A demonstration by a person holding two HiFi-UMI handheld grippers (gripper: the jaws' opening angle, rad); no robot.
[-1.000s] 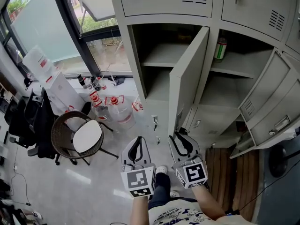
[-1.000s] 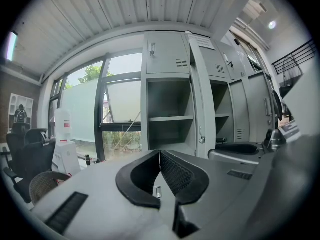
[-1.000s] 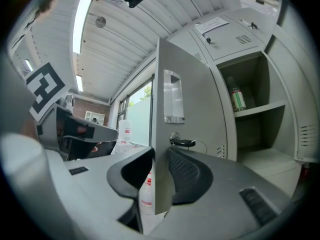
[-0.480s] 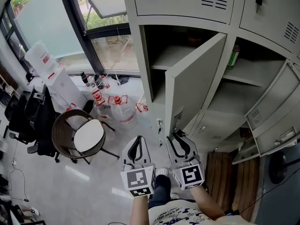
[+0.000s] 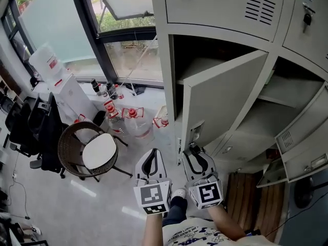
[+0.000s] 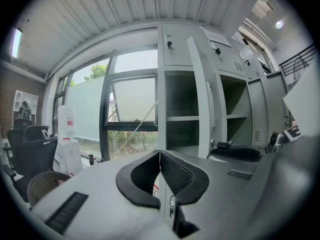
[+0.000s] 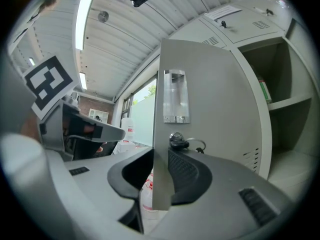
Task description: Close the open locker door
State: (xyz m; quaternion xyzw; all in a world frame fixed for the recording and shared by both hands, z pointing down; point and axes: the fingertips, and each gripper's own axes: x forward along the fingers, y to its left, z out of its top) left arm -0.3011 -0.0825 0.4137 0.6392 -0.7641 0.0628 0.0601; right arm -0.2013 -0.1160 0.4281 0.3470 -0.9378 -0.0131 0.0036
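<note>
The open grey locker door (image 5: 220, 101) stands out from its compartment, hinged on its right side, with its free edge toward me. My right gripper (image 5: 193, 150) is at the lower corner of that edge. In the right gripper view the door (image 7: 210, 109) passes between the jaws of the right gripper (image 7: 161, 169), both pads lie against it, and the jaws are still closing. A key hangs in the door's lock (image 7: 178, 141). My left gripper (image 5: 150, 154) hangs beside it, shut and holding nothing; the left gripper (image 6: 160, 156) shows its pads touching.
A wicker chair (image 5: 82, 152), a water dispenser (image 5: 56, 81) and water bottles (image 5: 136, 119) stand by the window at the left. More locker doors (image 5: 302, 147) hang open at the right. A wooden pallet (image 5: 256, 204) lies on the floor there.
The locker door has swung partway toward its compartment, showing more of its face. Both grippers stay low in the view, with the right one at the door's edge.
</note>
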